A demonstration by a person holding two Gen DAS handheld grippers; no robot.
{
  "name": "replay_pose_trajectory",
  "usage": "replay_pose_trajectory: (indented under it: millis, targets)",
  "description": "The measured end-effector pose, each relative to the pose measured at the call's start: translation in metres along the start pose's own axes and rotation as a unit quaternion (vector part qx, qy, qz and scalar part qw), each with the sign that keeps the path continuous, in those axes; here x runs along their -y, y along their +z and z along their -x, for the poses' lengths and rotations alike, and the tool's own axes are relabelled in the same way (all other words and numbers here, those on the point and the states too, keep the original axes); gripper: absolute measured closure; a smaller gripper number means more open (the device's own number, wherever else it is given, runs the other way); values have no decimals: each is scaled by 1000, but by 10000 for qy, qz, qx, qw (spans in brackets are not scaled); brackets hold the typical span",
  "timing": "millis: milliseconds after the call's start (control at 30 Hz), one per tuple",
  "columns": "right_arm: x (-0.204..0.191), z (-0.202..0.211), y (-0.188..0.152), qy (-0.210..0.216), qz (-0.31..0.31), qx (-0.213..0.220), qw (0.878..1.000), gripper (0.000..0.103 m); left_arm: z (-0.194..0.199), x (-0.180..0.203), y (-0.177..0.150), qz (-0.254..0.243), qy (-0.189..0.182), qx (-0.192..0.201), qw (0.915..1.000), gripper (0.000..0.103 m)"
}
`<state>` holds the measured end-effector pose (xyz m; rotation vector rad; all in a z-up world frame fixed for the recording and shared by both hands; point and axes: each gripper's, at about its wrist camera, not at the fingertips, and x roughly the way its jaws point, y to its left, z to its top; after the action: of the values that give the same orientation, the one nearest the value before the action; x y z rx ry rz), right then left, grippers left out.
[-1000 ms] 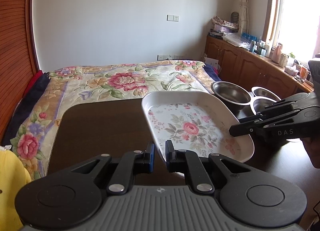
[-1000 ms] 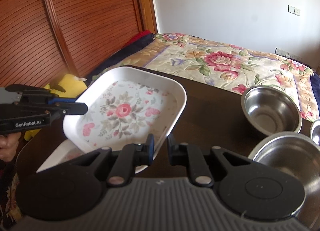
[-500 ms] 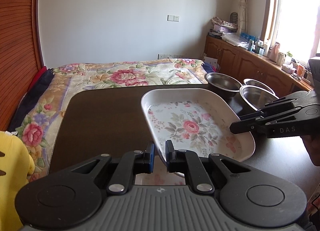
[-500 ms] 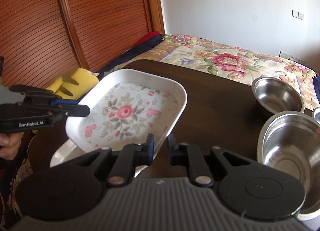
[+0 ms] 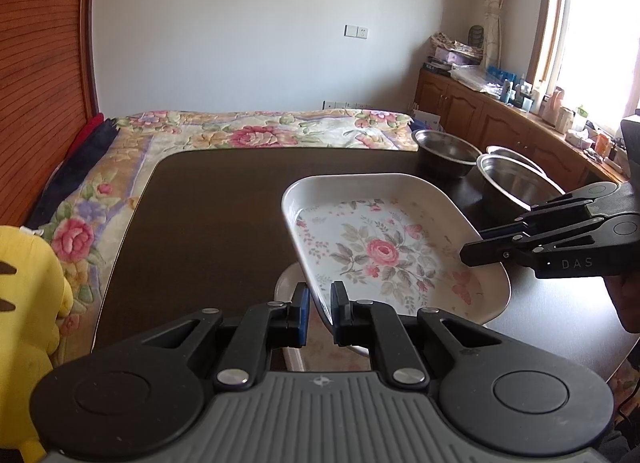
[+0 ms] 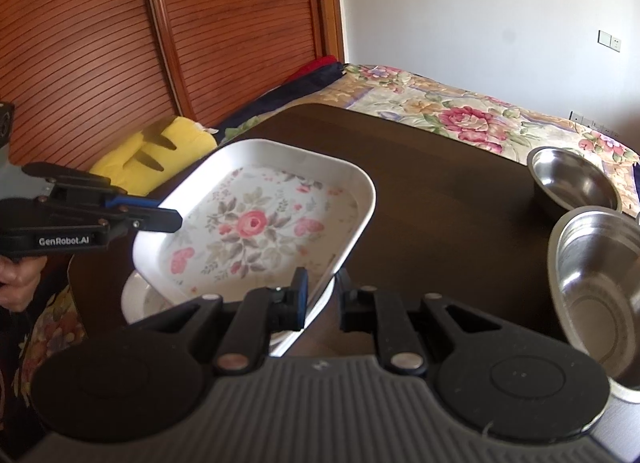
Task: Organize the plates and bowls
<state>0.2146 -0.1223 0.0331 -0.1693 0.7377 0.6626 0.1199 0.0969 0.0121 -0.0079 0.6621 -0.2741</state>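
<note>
Both tools pinch the same floral plate: the left tool (image 5: 319, 313) clamps one rim, directly at its tips, and the right tool (image 6: 322, 303) clamps the opposite rim, so the floral plate (image 5: 384, 247) hangs between them, tilted, lifted off the dark surface (image 5: 216, 215). From the left tool the plate's long axis runs forward and to the right toward the other tool's tips; from the right tool it runs forward and to the left. The key relation is what sits right below: a second white plate (image 6: 140, 299) lies flat on the surface under the near end of the held one, its edge peeking out just ahead of both tools. Judgement: the next move is a straight lowering to stack one on the other, needing the held plate levelled and its long axis lined up with the lower one; how well they line up now cannot be told, since most of the lower plate is hidden. Neither hand is nearer, as both share the load. Three steel bowls stand beyond the right tool's side: a small bowl (image 6: 572, 183) farther out, a big bowl (image 6: 600, 287) close beside the right tool, and a third bowl (image 5: 510, 155) barely visible behind it. They are apart from the plates and not in the lowering path. A yellow plush toy (image 6: 156, 151) sits off the surface on the left.
</note>
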Motion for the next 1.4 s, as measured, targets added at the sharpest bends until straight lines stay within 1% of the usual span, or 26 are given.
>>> replay_pose_trajectory:
  millis: [133, 233, 467, 767, 900, 1033, 1167, 1300, 1400]
  targets:
    - [-4, 0, -4, 34, 100, -60, 9999, 87, 4, 0, -7, 43, 12, -11, 10000, 91]
    - [-8, 1, -5, 4, 221, -56, 9997, 87, 3, 0, -12, -16, 39, -95, 9999, 91]
    - [-16, 5, -9, -25, 416, -22, 9991, 86, 6, -2, -15, -13, 38, -131, 9999, 91]
    - [-20, 10, -14, 69, 490, -38, 9988, 86, 8, -5, -19, 37, 43, -198, 9998, 91]
    - [-22, 10, -14, 23, 608, -49, 9981, 85, 6, -7, -20, 49, 43, -237, 9997, 91]
    - [-22, 8, -13, 64, 605, -92, 9981, 84, 2, -9, -20, 70, 85, -259, 9996, 91]
    - [-25, 9, -12, 31, 666, -71, 9978, 81, 0, -10, -18, 88, 101, -250, 9996, 91]
    - [-26, 9, -13, 6, 665, -110, 9977, 80, -2, -10, -18, 86, 107, -250, 9996, 91]
    - [-26, 10, -13, 7, 679, -36, 9977, 80, -3, -11, -19, 67, 104, -245, 9996, 91]
